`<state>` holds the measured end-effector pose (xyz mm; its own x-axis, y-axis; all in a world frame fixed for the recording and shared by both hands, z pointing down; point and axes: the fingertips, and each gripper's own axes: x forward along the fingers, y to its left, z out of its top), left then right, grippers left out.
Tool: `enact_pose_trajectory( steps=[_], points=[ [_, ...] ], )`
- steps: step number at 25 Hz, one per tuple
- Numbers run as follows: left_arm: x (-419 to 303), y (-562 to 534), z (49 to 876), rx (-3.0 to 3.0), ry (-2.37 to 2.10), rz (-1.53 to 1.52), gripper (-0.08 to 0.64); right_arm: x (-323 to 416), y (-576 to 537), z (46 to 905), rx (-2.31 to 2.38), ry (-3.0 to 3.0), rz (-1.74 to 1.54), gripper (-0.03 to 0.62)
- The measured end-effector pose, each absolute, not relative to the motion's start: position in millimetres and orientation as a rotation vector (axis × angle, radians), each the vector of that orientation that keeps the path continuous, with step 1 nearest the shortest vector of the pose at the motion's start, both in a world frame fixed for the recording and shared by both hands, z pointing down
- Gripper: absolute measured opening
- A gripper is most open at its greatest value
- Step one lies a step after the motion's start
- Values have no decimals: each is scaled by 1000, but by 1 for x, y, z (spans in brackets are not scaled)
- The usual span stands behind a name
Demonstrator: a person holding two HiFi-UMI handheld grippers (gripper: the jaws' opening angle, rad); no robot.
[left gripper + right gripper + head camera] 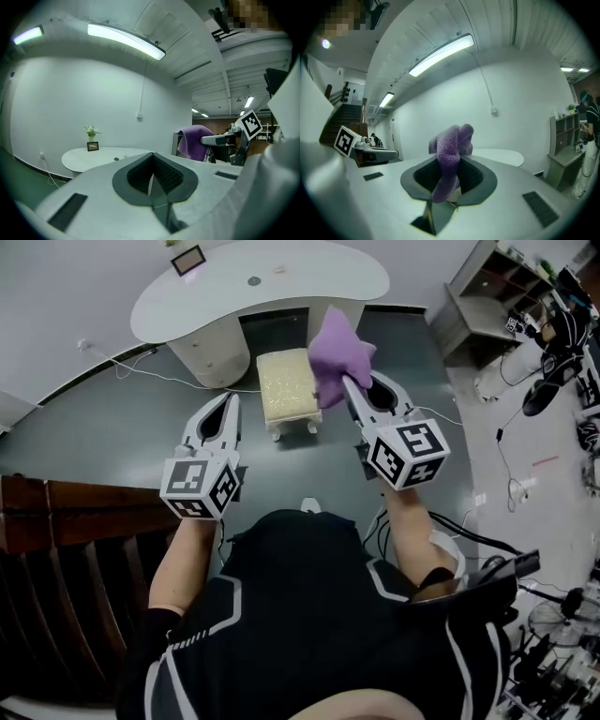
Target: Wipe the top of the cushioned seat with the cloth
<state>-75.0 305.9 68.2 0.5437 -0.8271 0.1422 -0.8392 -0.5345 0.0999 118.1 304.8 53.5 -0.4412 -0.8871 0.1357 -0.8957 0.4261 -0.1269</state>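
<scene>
Right tongs [359, 390] clamped on fuzzy purple cloth [337, 354]. Left tongs [228, 407] closed together, empty. Cream cushioned seat [284, 387] lies ahead, between both tongs.

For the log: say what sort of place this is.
Likely an office or lab reception area: a curved white desk, a cushioned seat before it, grey shelving and loose cables on the floor.

White kidney-shaped table [253, 292] on grey floor [103, 432] — white walls [70, 103], strip light [126, 40] overhead
</scene>
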Motion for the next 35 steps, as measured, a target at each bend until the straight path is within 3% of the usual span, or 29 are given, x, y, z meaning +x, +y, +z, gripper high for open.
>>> enact_pose_trajectory(
  steps=[6, 13, 25, 35],
  points=[
    [-51, 268, 75, 2594, -1481, 160, 3, 146, 262, 58, 1608, -2619, 265, 91],
    [-62, 203, 89, 2581, -1453, 146, 3, 125, 206, 78, 1559, -2604, 290, 91],
    [-121, 84, 122, 2588, -1351, 167, 3, 46, 102, 130, 1504, -2527, 353, 91],
    [-173, 32, 198, 2523, -1287, 205, 3, -26, 52, 223, 1350, -2415, 430, 91]
  ],
)
